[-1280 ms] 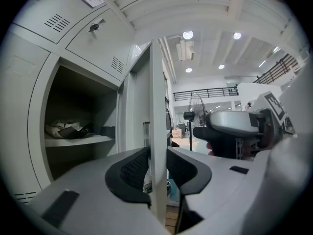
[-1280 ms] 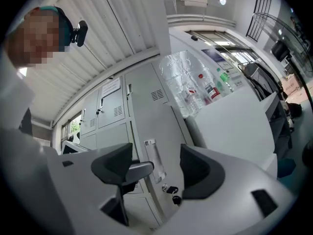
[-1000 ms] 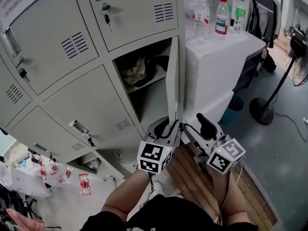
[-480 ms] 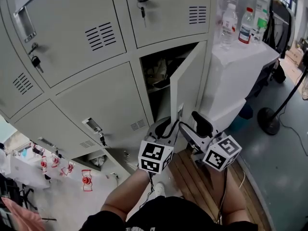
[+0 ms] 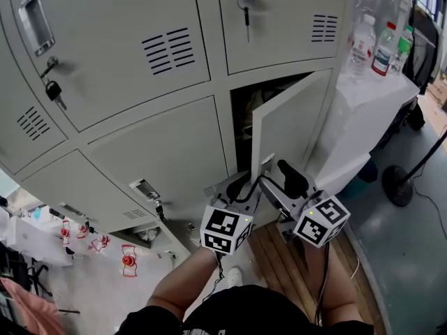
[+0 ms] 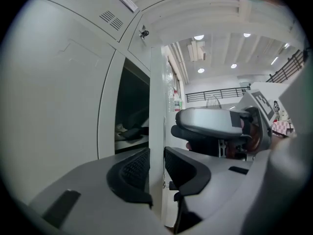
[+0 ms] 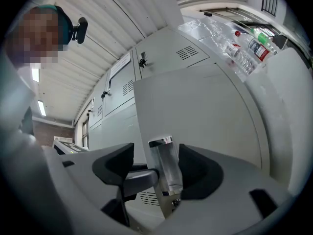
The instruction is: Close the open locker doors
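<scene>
One grey locker door stands ajar over a dark compartment in the bank of lockers. My left gripper is shut on that door's free edge, one pad on each face. My right gripper is at the door's outer face. Its jaws stand wide on either side of the shiny handle, open, with a gap on the left side. Some dark things lie on the shelf inside.
The other locker doors are shut, some with keys hanging. A white counter with bottles stands right of the lockers. A fan stand is on the floor further right, and wooden slats lie below.
The door has swung from nearly edge-on, wide open, to partly closed. Both grippers have travelled with it towards the lockers. The jaws look the same.
</scene>
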Motion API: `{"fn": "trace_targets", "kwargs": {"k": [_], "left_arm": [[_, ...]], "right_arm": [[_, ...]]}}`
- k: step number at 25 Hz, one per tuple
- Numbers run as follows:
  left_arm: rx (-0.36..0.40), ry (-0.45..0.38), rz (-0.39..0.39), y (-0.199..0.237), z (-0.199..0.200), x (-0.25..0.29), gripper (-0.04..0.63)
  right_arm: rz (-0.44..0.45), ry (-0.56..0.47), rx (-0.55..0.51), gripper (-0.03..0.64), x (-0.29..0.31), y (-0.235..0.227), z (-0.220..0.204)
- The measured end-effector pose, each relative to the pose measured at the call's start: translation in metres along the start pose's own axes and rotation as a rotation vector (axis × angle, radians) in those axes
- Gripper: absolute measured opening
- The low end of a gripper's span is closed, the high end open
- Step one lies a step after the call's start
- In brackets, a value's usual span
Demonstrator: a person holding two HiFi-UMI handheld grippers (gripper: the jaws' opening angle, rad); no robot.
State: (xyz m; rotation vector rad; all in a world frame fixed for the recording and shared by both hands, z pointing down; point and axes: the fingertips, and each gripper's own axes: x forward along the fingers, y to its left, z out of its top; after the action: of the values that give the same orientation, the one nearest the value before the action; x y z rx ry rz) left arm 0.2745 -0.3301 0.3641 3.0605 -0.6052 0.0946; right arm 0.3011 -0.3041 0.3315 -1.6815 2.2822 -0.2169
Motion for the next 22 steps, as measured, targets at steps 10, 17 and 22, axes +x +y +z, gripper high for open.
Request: {"fn": "trace_targets", "kwargs": {"k": [10, 17, 22], "left_arm": [[-0.002, -0.007, 0.018, 0.032, 0.000, 0.004, 0.117], [-0.005, -0.010, 0.057, 0.047, -0.004, -0.006, 0.084], [-0.011, -0.012, 0.062, 0.050, -0.007, -0.016, 0.091]], "right_arm": [[0.013, 0.005, 0.022, 0.275, 0.036, -0.012, -0.009], [0.012, -0.008, 0.030, 0.279, 0.049, -0.018, -0.009], [0.003, -0.014, 0.035, 0.279, 0.055, -0.022, -0.010]]}}
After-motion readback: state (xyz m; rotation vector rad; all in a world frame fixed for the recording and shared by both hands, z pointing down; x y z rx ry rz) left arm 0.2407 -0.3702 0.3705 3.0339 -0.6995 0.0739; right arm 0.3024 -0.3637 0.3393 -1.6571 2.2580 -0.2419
